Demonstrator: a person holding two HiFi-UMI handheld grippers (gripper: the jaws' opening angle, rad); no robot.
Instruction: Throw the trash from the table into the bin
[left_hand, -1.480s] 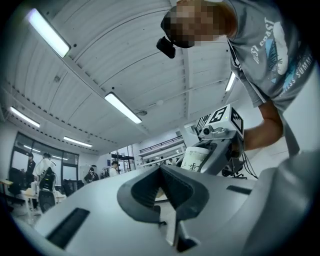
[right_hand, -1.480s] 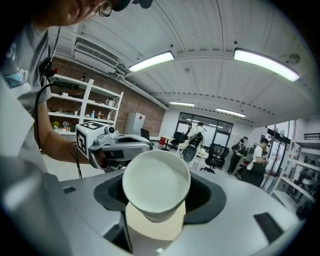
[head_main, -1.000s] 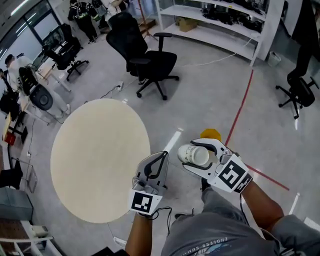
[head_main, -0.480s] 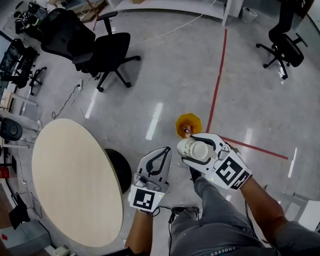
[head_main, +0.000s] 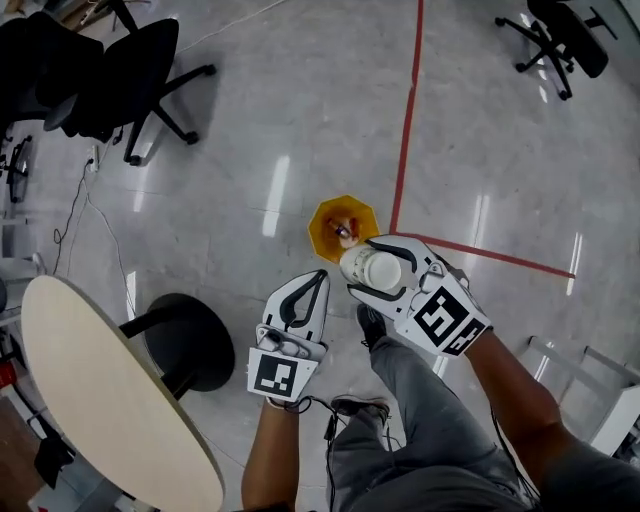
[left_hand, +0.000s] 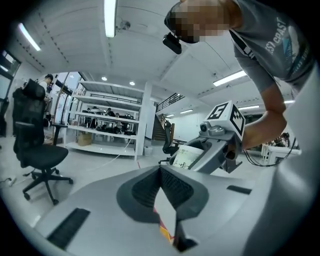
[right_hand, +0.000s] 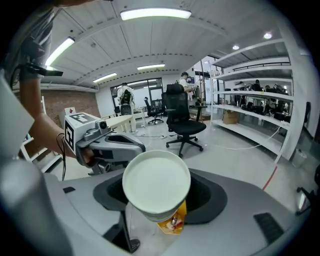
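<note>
So the right claw (head_main: 378, 270) is clamped on the white paper cup (head_main: 372, 268). The cup lies on its side, one round end facing back at the claw. The small orange octagonal bin (head_main: 322, 225) sits on the floor just ahead of and below it. Left claw (head_main: 318, 276) is pinched shut and empty. I reckon the cup needs a bit more forward before letting go.

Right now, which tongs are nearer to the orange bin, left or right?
Right. The right tongs, shut on the white cup, hang at the near rim of the orange bin; the left tongs, shut and empty, sit farther back, nearer the person.
</note>
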